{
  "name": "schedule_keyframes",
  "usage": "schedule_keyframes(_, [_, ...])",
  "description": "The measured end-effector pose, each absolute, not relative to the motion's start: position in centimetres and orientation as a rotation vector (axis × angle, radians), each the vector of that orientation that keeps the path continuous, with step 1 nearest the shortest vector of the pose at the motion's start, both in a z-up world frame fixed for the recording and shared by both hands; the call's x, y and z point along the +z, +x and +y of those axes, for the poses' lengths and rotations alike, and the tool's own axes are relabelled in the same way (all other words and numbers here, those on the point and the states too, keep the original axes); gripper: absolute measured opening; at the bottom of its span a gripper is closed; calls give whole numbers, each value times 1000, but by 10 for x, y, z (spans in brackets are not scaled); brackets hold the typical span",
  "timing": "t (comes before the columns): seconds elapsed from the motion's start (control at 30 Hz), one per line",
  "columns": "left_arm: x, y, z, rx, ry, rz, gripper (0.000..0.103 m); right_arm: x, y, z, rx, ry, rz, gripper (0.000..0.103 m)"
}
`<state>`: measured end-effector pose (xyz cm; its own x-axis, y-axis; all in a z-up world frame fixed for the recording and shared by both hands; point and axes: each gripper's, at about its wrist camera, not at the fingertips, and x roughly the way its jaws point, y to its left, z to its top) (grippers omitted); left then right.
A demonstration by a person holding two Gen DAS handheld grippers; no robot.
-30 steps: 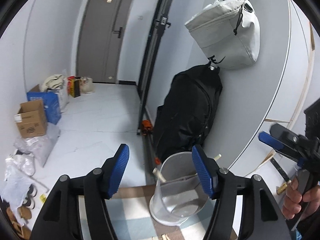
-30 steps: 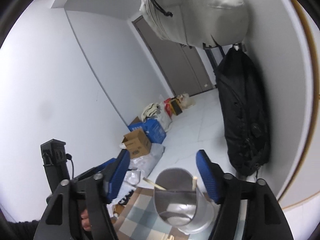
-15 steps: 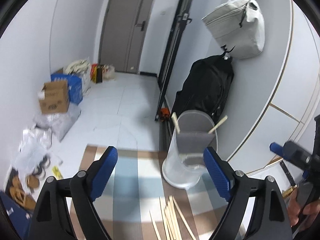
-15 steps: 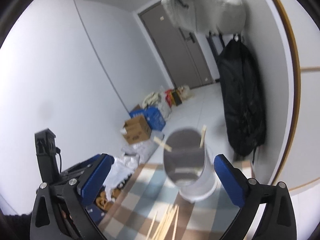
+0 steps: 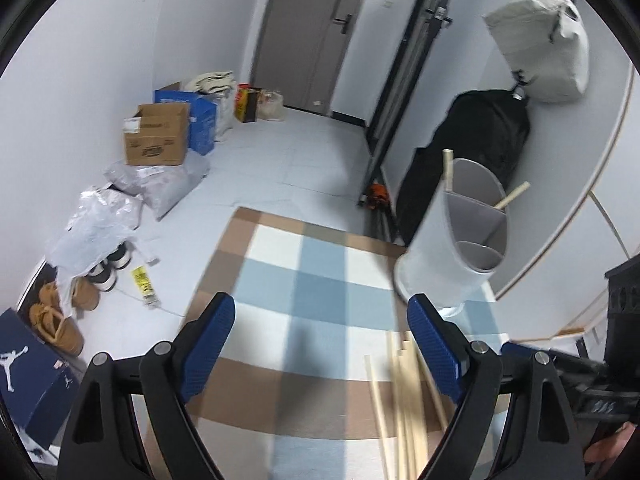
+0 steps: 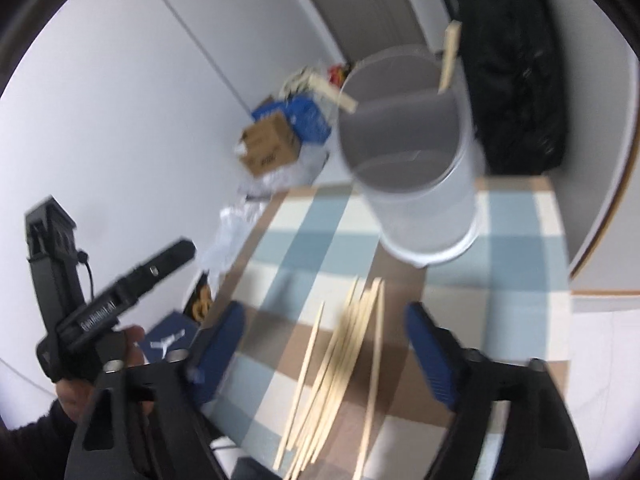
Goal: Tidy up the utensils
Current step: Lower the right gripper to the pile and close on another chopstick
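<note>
Both cameras angled down at a checked mat in blue, white and brown squares [image 5: 320, 280] spread on the pale floor.

Left gripper [image 5: 322, 346], blue-padded jaws on black arms: I read it as released, jaws standing wide with only mat showing between them. A loose bundle of pale wooden chopsticks [image 5: 404, 408] lies on the mat just inside and under its right-hand pad; no contact that I can make out.

Right gripper [image 6: 326, 350], same blue pads: jaws are closing as I watch, but apart yet. The same wooden chopsticks [image 6: 344, 364] lie fanned on the mat in the gap between the pads, not pinched by either. View is motion-blurred, so I can't count the sticks.

Translucent white round plastic utensil holder with grey inner dividers [image 5: 460, 240] stands at the far edge of the mat, near the wall. In the right wrist view the holder [image 6: 416, 184] is beyond the chopstick pile, apart from it. Two light wooden sticks poke up from its rear compartment, one leaning left, one right.

In the right wrist view I see the person's left hand [image 6: 100, 376] wrapped on the black handle of the other gripper at lower left.

Around the edges: black backpack [image 5: 472, 152] against the wall behind the holder, brown cardboard box [image 5: 158, 136] along the left wall.
</note>
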<state>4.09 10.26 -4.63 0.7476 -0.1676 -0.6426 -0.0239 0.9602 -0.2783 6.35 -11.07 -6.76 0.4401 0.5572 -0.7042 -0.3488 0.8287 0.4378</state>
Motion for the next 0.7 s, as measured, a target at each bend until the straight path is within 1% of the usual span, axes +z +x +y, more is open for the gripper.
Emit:
schedule_keyframes(0.03, [-47, 41, 105, -72, -285, 730, 85, -73, 65, -103, 580, 233, 983, 66])
schedule_keyframes(0.1, [-51, 39, 110, -55, -288, 732, 85, -82, 64, -86, 610, 212, 1012, 58])
schedule_keyframes(0.17, [-53, 39, 112, -47, -284, 736, 85, -89, 68, -74, 626, 186, 1032, 57])
schedule_keyframes(0.23, [-57, 40, 115, -32, -283, 752, 85, -96, 72, -63, 644, 169, 1054, 52])
schedule_keyframes(0.3, [-61, 40, 120, -30, -290, 763, 85, -105, 79, -50, 647, 138, 1085, 44])
schedule_keyframes(0.53, [-65, 40, 135, -27, -332, 783, 85, -128, 94, -22, 592, -18, 1148, 34])
schedule_keyframes(0.67, [-65, 40, 142, -26, -373, 788, 85, -142, 98, -13, 550, -111, 1194, 26])
schedule_keyframes(0.7, [-65, 40, 144, -24, -382, 786, 85, -142, 97, -11, 547, -136, 1180, 26])
